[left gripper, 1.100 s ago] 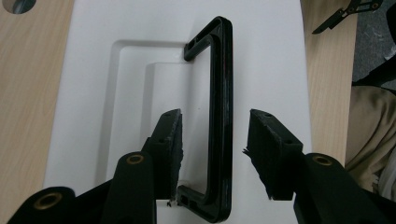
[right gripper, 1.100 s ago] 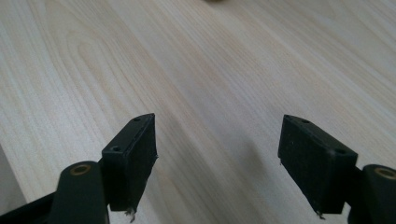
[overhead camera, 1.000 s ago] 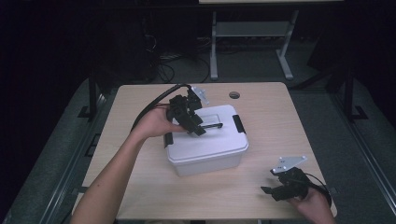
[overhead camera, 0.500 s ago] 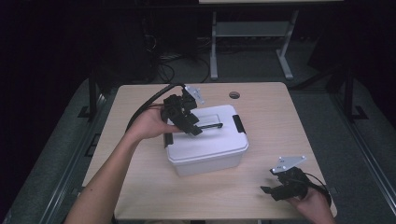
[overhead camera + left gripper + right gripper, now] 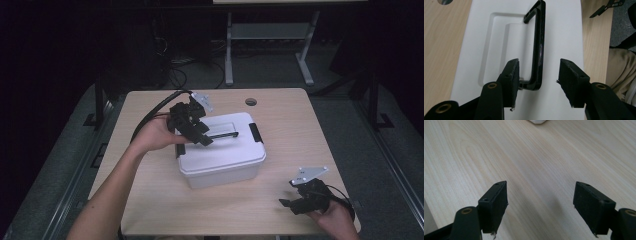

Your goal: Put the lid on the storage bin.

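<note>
While L gripper (image 5: 537, 75) hovers over the white lidded box (image 5: 220, 150) mid-frame, jaws just been opening, they straddle the black handle (image 5: 538, 45), not pinching; handle's long axis runs away up-frame. R gripper (image 5: 295, 200) lower right, jaws apart, nothing between.

Your left gripper (image 5: 192, 125) at upper left of the high view is black, with a thick black cable and a grey three-cornered plate. Your right gripper (image 5: 304, 199) at lower right matches it. Brass-ringed screw holes mark the black jaws, and your forearms are bare of sleeves.
</note>
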{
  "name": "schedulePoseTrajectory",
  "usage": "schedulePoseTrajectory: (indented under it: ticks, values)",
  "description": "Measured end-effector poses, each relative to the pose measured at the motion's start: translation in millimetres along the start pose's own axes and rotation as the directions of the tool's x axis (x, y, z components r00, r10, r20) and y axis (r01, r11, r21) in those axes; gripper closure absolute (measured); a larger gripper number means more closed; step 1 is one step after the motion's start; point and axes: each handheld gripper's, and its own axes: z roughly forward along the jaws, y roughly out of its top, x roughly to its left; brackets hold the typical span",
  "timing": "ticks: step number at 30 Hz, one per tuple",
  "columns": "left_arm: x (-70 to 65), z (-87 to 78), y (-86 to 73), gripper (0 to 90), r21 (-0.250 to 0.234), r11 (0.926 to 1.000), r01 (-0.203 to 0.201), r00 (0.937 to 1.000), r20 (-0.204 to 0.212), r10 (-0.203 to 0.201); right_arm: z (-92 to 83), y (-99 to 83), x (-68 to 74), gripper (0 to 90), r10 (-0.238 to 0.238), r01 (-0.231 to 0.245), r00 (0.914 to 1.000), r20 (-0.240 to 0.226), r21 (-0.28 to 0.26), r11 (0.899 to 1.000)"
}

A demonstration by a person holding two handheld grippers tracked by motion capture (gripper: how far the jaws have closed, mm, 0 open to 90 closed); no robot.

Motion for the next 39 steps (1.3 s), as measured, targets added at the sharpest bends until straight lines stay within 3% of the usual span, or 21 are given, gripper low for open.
schedulePoseTrajectory:
  ticks: [14, 39]
  values:
    - [-6.0, -12.5, -11.4, 49.5, -0.011, 0.9999, 0.003, 0.9997, -0.024, -0.003, -0.3, 0.3, 0.1, 26.9, -0.001, 0.001, 1.0, 0.004, 0.0, 1.0]
    - [-11.5, -36.2, -44.2, 48.6, -0.02, 0.9985, 0.051, 0.9968, -0.06, -0.053, -0.4, 1.4, 0.3, 26.8, -0.005, 0.005, 0.9999, 0.015, 0.005, 1.0]
